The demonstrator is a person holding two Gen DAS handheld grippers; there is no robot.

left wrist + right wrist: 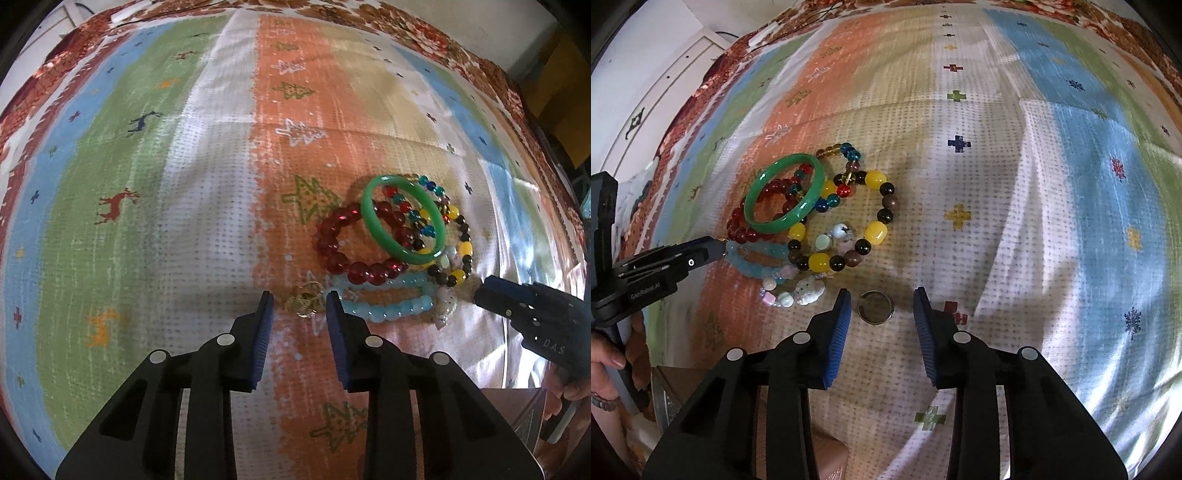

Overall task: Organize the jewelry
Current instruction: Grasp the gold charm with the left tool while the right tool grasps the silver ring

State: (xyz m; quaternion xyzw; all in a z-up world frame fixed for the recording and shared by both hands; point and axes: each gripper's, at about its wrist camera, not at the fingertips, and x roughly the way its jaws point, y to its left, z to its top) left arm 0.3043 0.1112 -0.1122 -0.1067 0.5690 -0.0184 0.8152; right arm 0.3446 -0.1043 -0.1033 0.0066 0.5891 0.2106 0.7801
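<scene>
Rings are the nearest targets. Left gripper (300, 306) stands released around a small gold filigree ring (303, 303) at 6 o'clock of the bracelet heap on the patterned cloth (207, 206). Right gripper (881, 308) is released too, around a thin open metal ring (875, 307). Both rings look light, stiff and slippery; pinch across the band. The glossy green bangle (783, 192) seems hard, perhaps brittle.

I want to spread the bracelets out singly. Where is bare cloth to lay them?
Bare cloth lies left of the red bracelet, over the white and green stripes, and right of the yellow-and-black bracelet, over white and blue. It is crowded at the pile: the green bangle lies over others, rings sit before both grippers.
</scene>
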